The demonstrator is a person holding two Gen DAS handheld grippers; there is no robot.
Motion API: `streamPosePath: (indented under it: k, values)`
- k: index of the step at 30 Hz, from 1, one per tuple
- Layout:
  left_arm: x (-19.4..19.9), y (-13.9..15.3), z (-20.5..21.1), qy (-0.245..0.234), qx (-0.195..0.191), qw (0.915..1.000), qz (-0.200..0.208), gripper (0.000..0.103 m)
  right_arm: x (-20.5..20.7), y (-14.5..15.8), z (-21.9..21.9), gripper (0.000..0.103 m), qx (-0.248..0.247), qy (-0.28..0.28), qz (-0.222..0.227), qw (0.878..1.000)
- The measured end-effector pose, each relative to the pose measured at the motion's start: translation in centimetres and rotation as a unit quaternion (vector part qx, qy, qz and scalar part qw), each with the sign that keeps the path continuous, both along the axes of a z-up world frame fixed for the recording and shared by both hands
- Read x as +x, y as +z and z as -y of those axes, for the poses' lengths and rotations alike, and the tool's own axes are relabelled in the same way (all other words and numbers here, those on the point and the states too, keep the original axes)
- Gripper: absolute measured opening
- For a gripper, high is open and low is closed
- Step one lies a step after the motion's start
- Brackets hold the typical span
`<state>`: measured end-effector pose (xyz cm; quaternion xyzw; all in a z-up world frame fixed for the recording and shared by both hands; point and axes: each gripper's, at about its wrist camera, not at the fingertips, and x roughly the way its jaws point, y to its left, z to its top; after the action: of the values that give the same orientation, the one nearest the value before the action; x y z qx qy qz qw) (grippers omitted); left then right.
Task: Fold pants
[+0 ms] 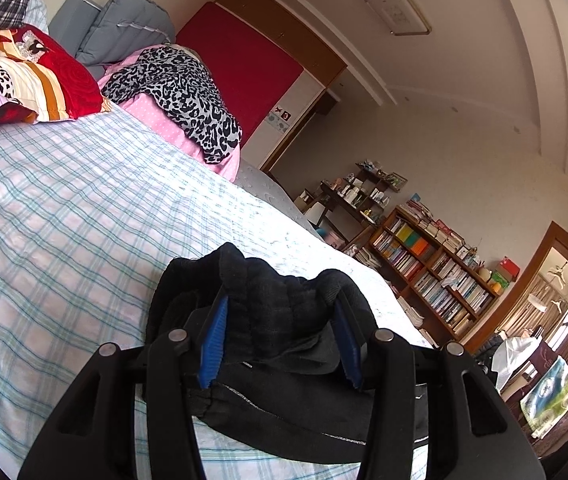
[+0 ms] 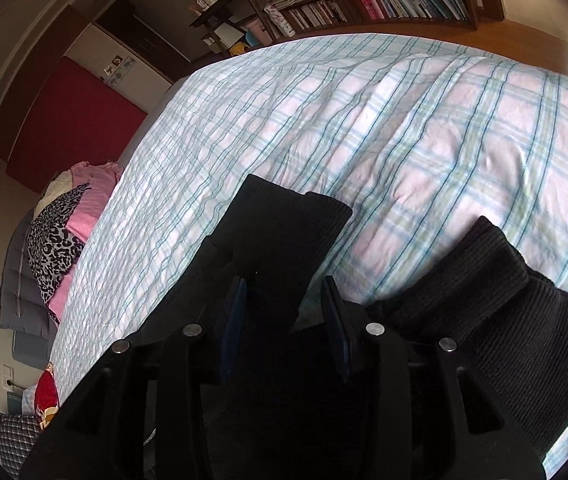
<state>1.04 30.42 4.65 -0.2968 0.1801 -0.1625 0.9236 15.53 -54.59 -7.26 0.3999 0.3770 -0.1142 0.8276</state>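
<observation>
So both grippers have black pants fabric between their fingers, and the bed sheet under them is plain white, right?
Not quite. The sheet is not plain white: both wrist views show a plaid of blue and green lines over white and pink. The rest holds: the left gripper and right gripper each have the black pants between their fingers.

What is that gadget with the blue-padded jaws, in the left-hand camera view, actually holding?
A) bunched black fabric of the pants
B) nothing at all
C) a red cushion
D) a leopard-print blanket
A: in the left wrist view the left gripper has the bunched black fabric of the pants filling the space between its blue-padded jaws, above the blue-and-white checked bedsheet.
</observation>
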Motion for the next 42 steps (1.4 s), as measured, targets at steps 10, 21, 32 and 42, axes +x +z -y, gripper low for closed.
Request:
streamPosePath:
  k: [10, 21, 32, 42]
  values:
    - [0.8, -0.1, 0.4, -0.004, 0.006, 0.9999, -0.009, 0.048, 0.8, 3.1, -0.5, 0.01, -0.051, -0.006, 0.028, 0.998]
    - [0.0, -0.4, 2.3, -0.039, 0.047, 0.998, -0.016, 0.048, -9.3, 9.2, 2.9, 0.01, -0.096, -0.064, 0.084, 0.99]
    - [-2.1, -3.3, 3.4, -0.051, 0.121, 0.9903, -0.045, 0.055, -16.4, 0.3, 4.3, 0.01, -0.046, -0.085, 0.047, 0.994]
    - [-3.2, -4.1, 3.2, -0.029, 0.162, 0.9839, -0.07, 0.06, -17.6, 0.9, 3.2, 0.034, -0.098, -0.091, 0.049, 0.99]
